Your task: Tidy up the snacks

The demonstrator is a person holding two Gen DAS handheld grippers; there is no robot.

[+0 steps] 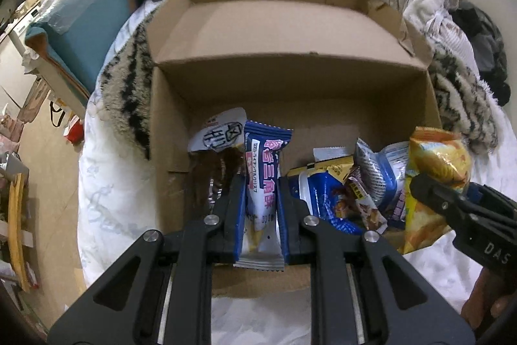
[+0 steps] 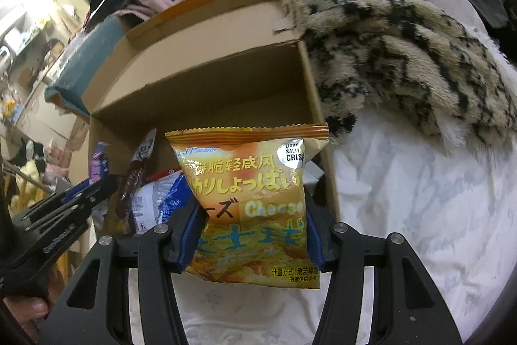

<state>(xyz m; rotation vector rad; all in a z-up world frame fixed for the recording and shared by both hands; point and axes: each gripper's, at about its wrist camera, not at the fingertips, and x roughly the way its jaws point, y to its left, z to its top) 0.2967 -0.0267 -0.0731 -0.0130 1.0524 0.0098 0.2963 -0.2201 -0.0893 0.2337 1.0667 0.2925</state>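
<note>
1. the left gripper [image 1: 261, 196] is closed on a blue-and-white snack bar [image 1: 260, 183], held upright over the near-left part of the open cardboard box [image 1: 290, 41]. the wrapper is slick and pinched only along its sides, so it may slide down through the jaws.
2. the right gripper [image 2: 250, 235] clamps a yellow cheese crisp bag [image 2: 248, 196] by its lower half, at the box's near-right corner. the bag is puffy; a harder squeeze may crush the crisps or burst it.
3. the two grippers work close together, so they could knock each other if both go in at once.
4. loose snacks [image 1: 349, 193] already crowd the near side of the box floor; dropping either item there would pile them rather than sort them.
5. the box sits on soft white bedding [image 2: 404, 199] beside a furry blanket [image 2: 404, 54], so pressing on a wall may tip it.
</note>
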